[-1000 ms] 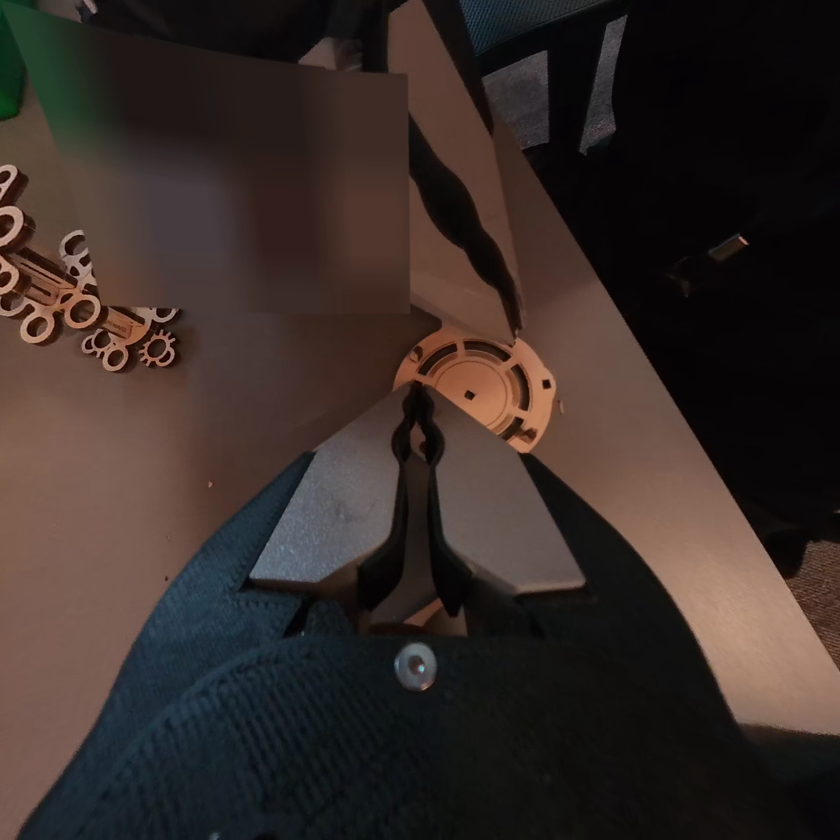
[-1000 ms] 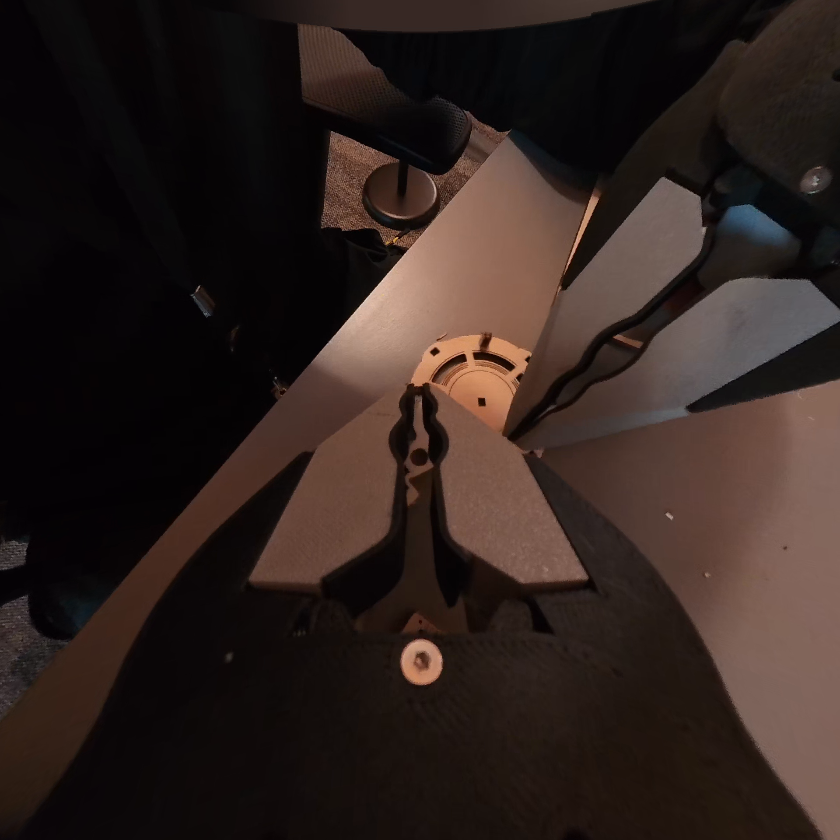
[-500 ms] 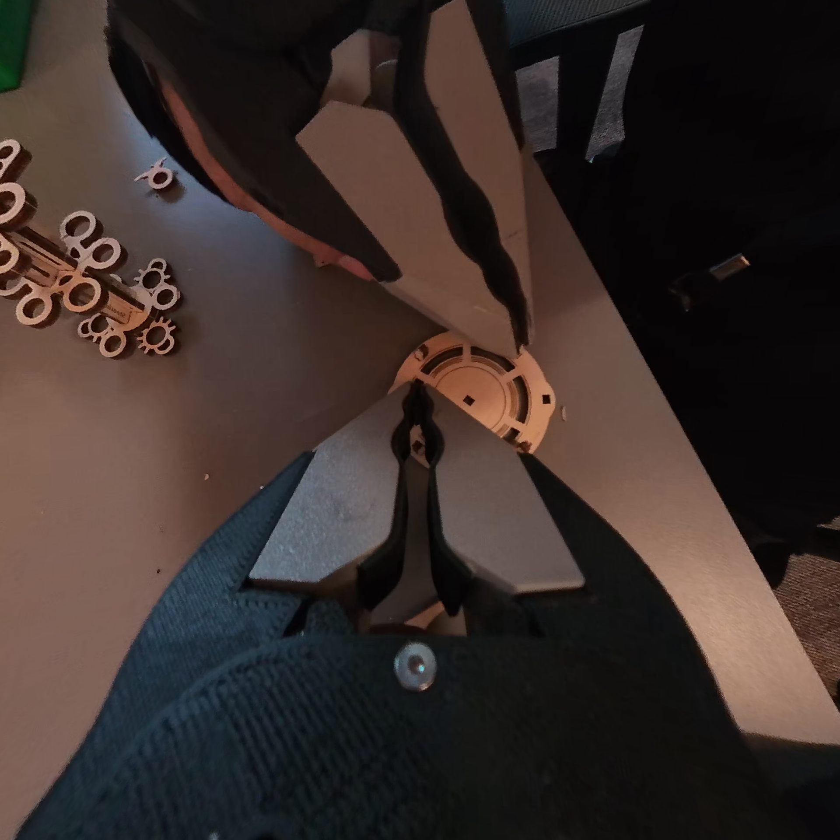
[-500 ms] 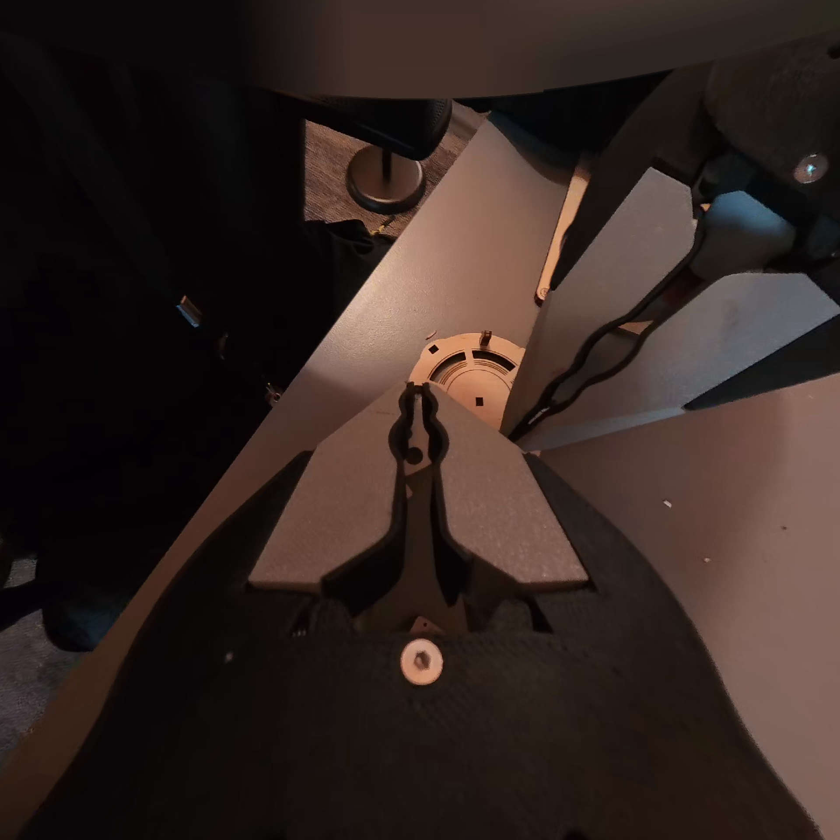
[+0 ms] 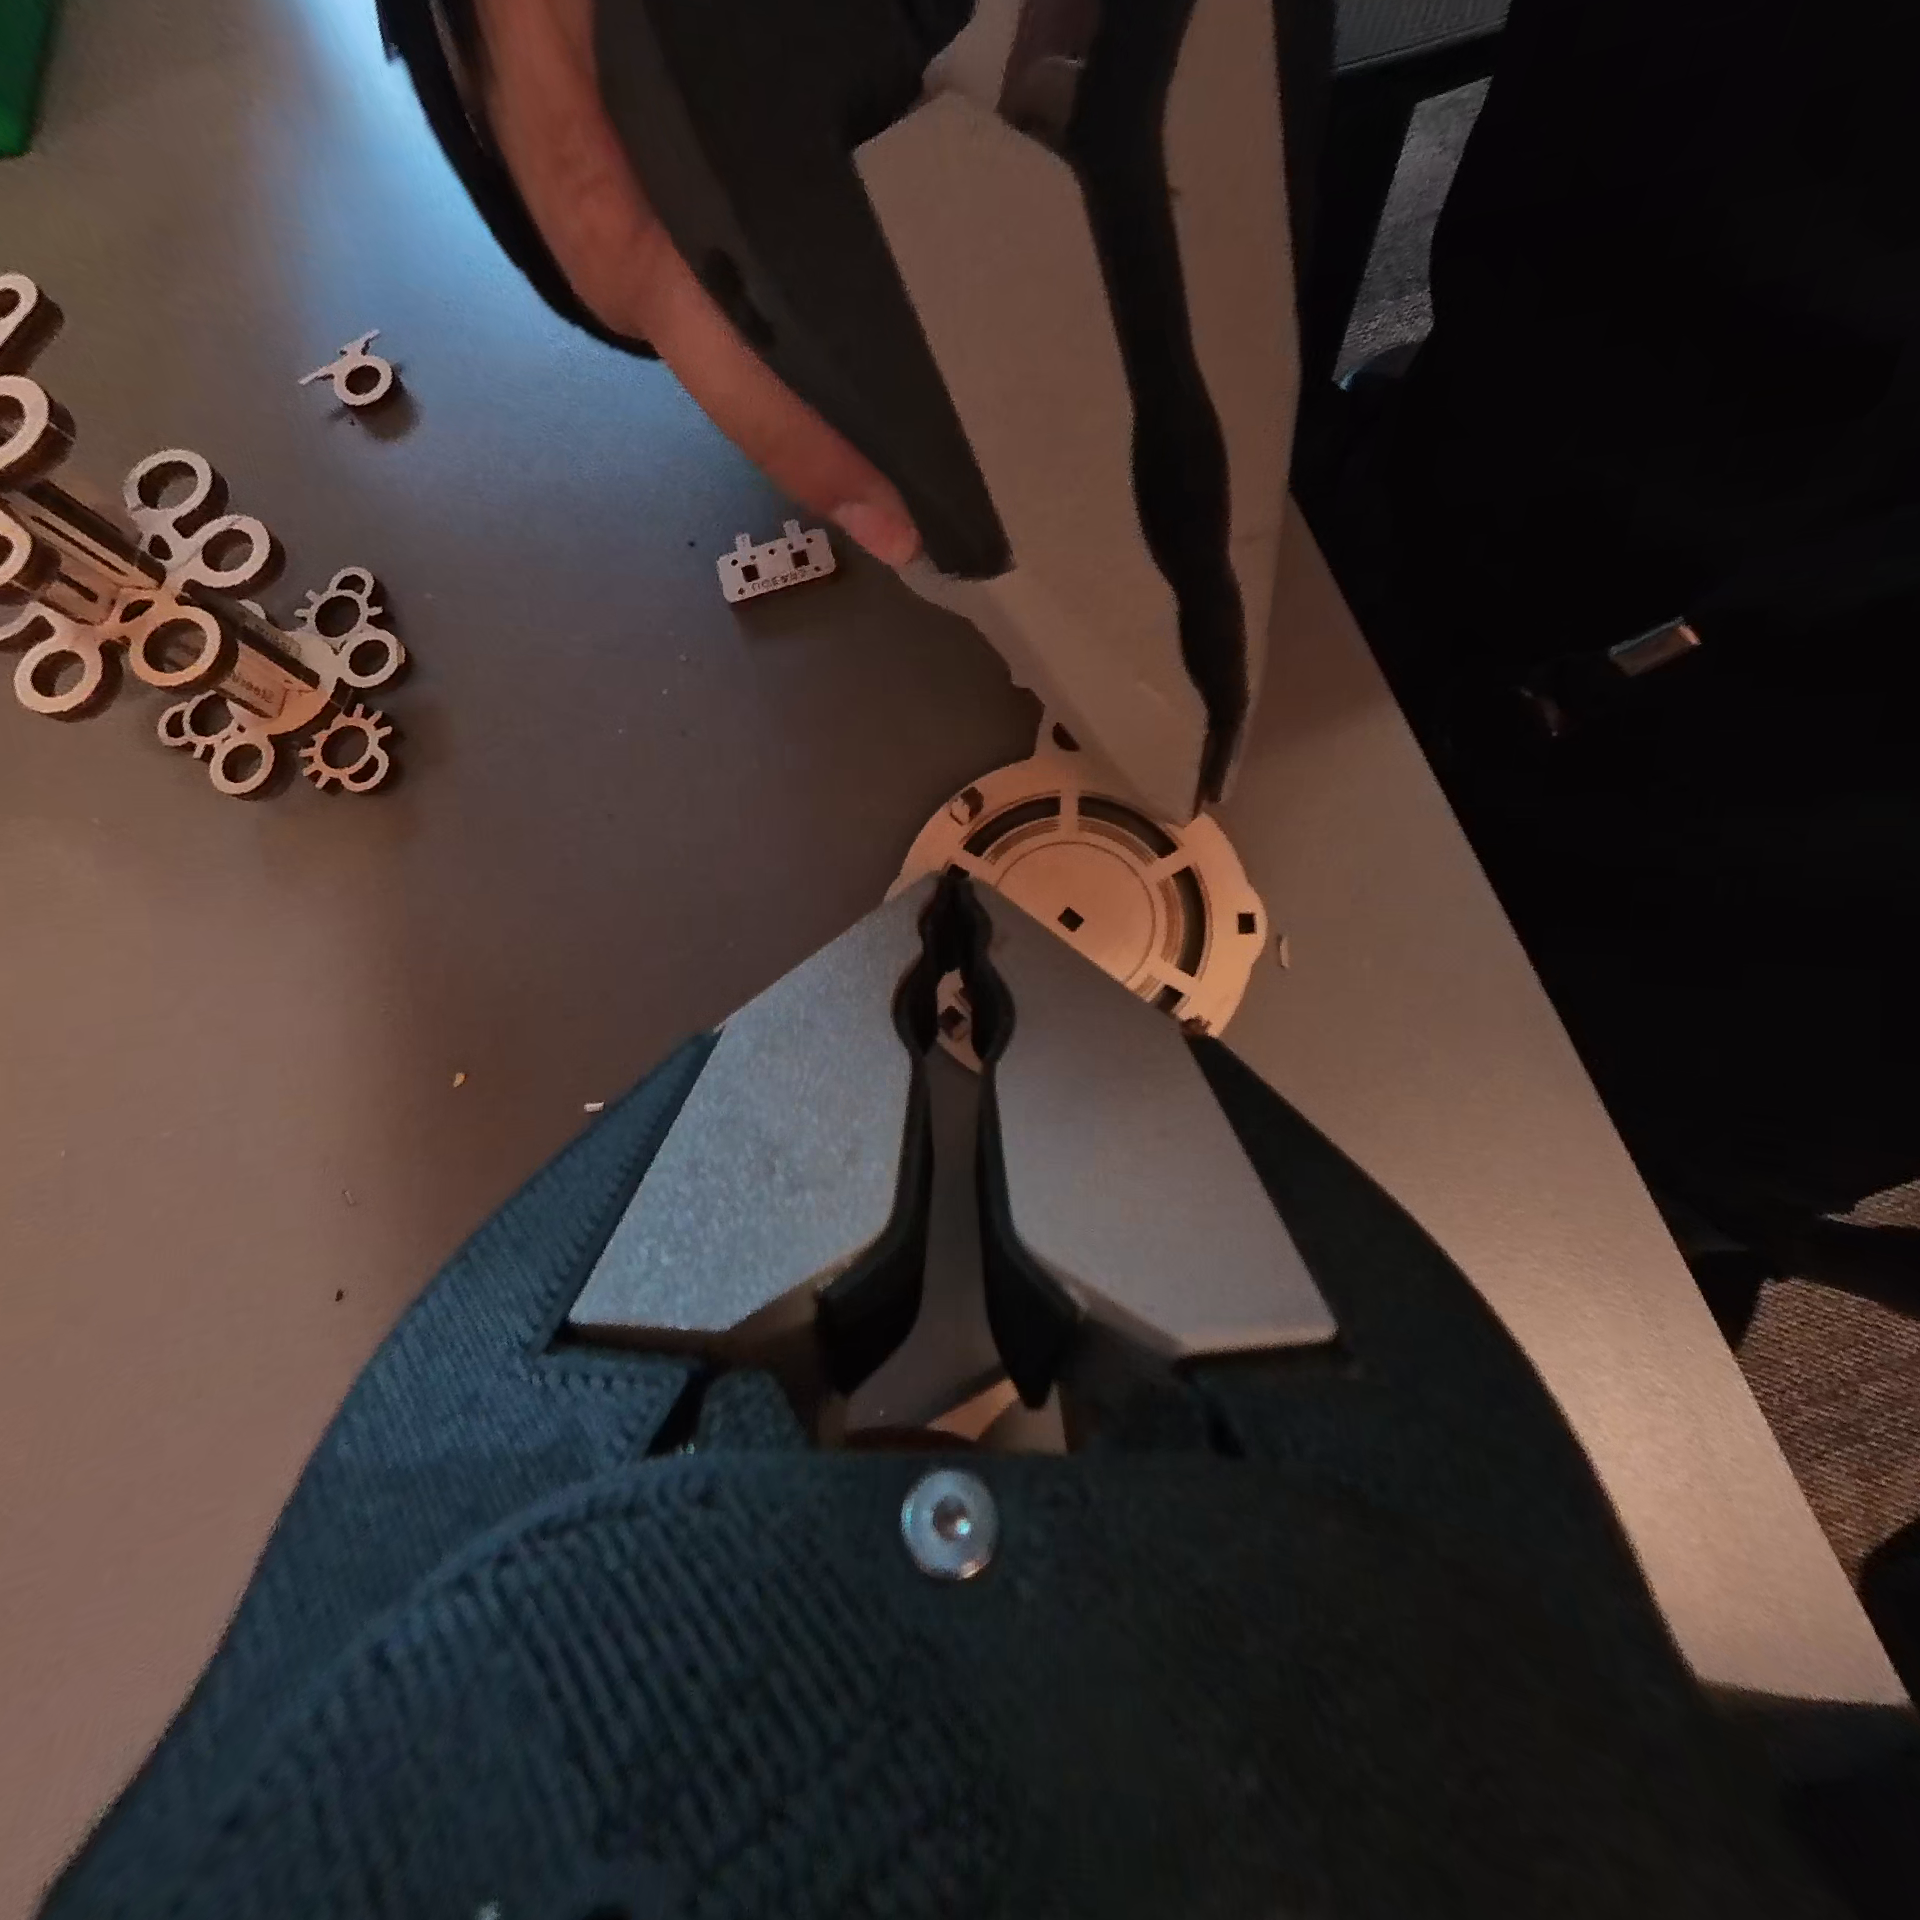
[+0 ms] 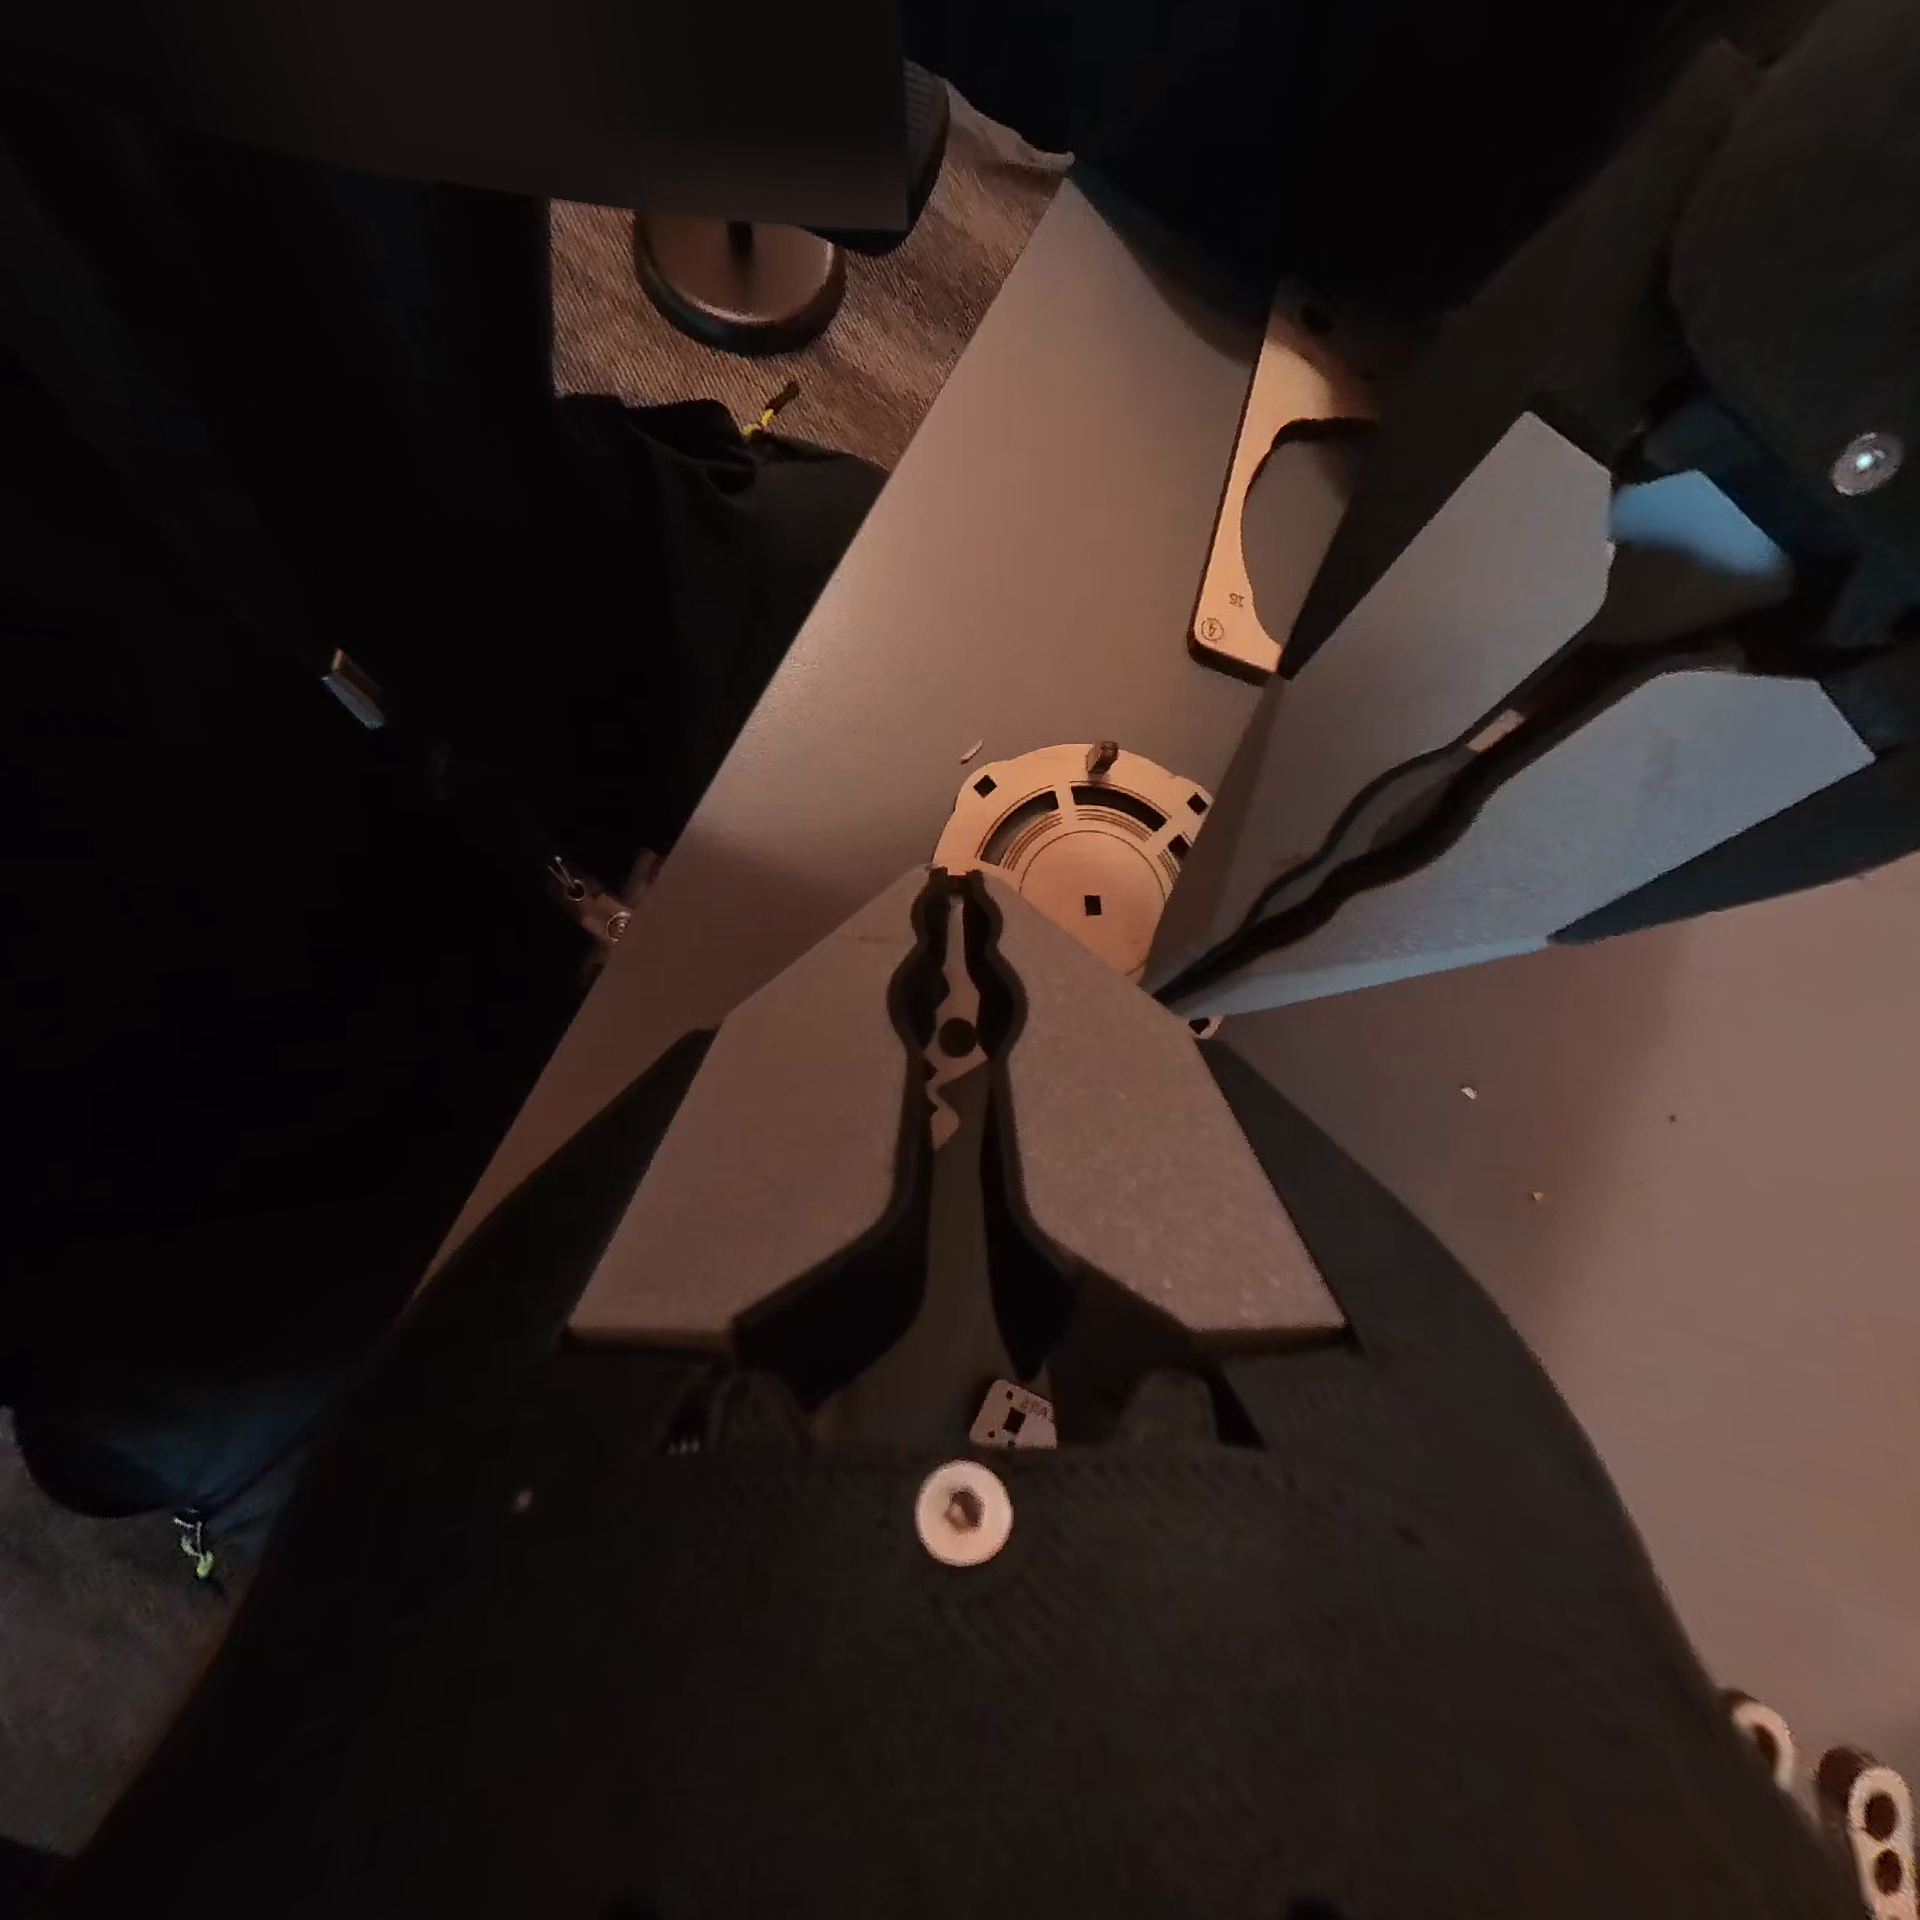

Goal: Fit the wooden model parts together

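A round wooden disc (image 5: pixel 1091 904) with slots and small square holes lies flat near the table's edge; it also shows in the right wrist view (image 6: pixel 1081 862). My left gripper (image 5: pixel 956 894) is shut, its tips down at the disc's near rim; what they pinch is hidden. My right gripper (image 6: pixel 956 883) is shut on a small wooden part (image 6: pixel 951 1039) with a round hole, seen between its fingers. In the left wrist view the right gripper (image 5: pixel 1210 774) comes down from above onto the disc's far rim. In the right wrist view the left gripper (image 6: pixel 1164 987) meets the disc from the right.
A pile of ring-shaped wooden parts (image 5: pixel 197 634) lies at the left. One loose ring piece (image 5: pixel 353 374) and a small rectangular piece (image 5: pixel 774 566) lie behind the disc. A cut-out wooden sheet (image 6: pixel 1236 540) lies beyond. The table edge (image 5: pixel 1455 935) runs close by on the right.
The right gripper's body has tilted up and back while its tips stay at the disc's far rim, uncovering the small rectangular piece. The left gripper and the disc have hardly moved.
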A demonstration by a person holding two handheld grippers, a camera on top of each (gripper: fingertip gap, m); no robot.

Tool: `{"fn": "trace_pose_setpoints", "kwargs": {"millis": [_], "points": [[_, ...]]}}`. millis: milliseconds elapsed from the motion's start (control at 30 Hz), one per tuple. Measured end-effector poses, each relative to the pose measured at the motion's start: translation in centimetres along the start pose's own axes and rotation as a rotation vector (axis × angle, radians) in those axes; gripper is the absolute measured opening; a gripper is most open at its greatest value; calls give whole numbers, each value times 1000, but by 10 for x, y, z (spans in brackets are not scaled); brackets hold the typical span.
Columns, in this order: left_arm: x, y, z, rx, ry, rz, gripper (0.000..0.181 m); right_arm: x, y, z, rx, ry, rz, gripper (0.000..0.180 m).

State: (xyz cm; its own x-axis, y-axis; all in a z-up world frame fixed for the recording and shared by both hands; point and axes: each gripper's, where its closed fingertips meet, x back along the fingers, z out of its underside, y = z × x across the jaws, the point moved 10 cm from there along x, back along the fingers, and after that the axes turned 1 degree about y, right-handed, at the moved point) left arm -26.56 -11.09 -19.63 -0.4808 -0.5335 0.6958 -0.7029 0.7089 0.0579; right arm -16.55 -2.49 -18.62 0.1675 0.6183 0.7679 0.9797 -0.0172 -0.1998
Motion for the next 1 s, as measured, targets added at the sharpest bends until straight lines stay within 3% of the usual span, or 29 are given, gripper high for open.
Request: {"fn": "trace_pose_setpoints", "kwargs": {"millis": [33, 633, 733, 833, 1000], "points": [[0, 0, 0, 5, -1, 4, 0, 0, 0, -1, 4, 12, 2, 0], [0, -3, -2, -34, 19, -31, 0, -1, -6, 13, -136, -126, -73, 0], [10, -2, -5, 18, 5, -63, 23, 0, -7, 14, -169, -138, -81, 0], [31, -10, -13, 81, -79, -176, 27, 0, -5, 13, -159, -129, -64, 0], [44, -46, -28, 307, -151, -393, 12, 0, -5, 15, -196, -156, -64, 0]]}}
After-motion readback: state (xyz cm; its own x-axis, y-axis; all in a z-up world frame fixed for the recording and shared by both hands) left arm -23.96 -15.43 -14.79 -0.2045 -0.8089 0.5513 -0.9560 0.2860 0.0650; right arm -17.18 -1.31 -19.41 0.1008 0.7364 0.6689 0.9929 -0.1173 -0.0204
